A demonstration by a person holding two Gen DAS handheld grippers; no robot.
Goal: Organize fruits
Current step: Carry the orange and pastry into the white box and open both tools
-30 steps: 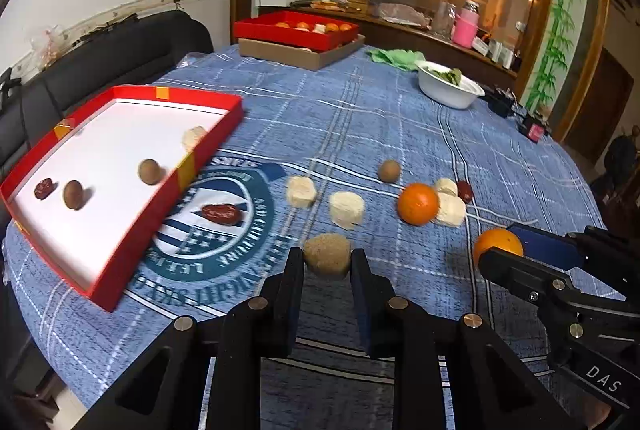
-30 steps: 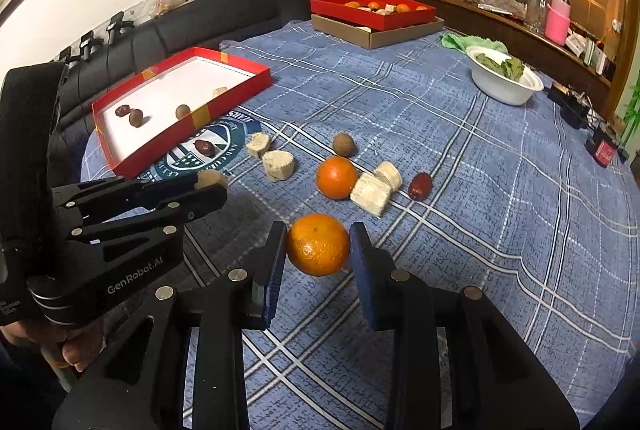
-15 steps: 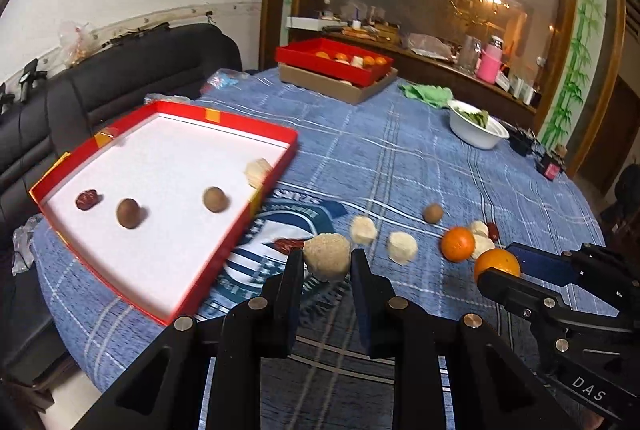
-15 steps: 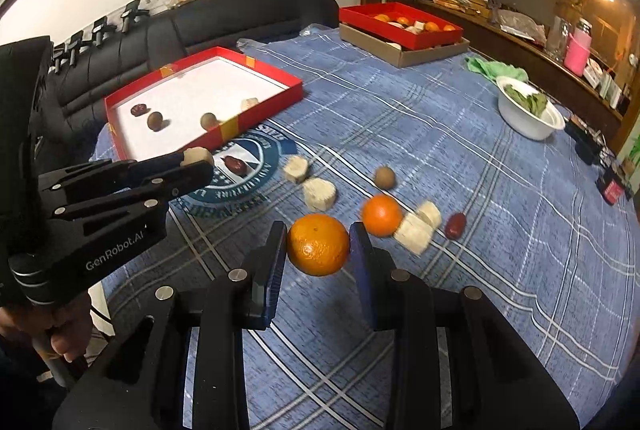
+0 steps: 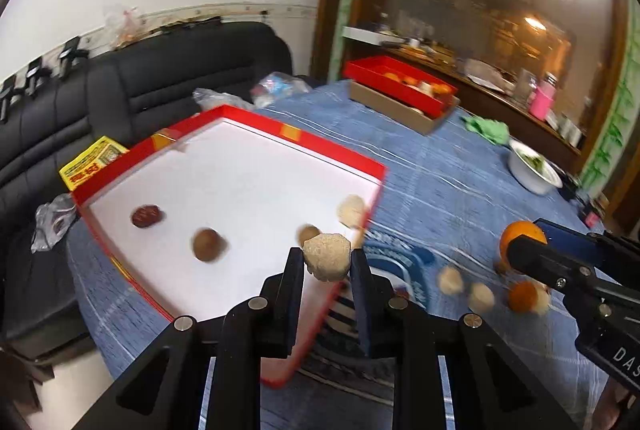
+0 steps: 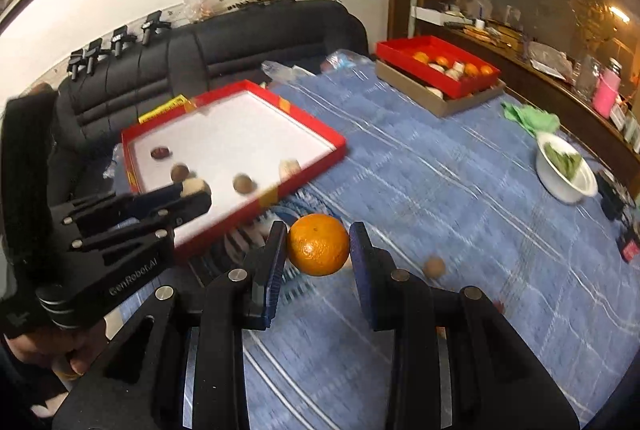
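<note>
Left hand-held gripper [image 5: 326, 262] clamped on beige lumpy chunk [image 5: 327, 257], held above near corner of red tray [image 5: 280, 131]. Right hand-held gripper [image 6: 318, 250] closed around orange [image 6: 318, 244], held off blue checked worktop [image 6: 460, 197], just right of tray's near edge. Inside tray, on white floor: dark red date [image 5: 146, 216] toward left, round brown fruit [image 5: 207, 245] mid, second brown one [image 5: 309, 232] just behind held chunk, pale chunk [image 5: 352, 210] against right wall. On worktop right of tray: two pale pieces [image 5: 466, 288], second orange [image 5: 523, 294], all motion-blurred; lone small brown fruit [image 6: 434, 266] near right fingers. Farther back: white bowl [image 6: 566, 171] with greens at right, green cloth [image 6: 530, 117] beyond it, second red tray [image 6: 436, 63] with oranges and pale pieces stacked on brown cardboard box [image 6: 440, 101]. Black sofa [image 6: 240, 37] behind worktop.
</note>
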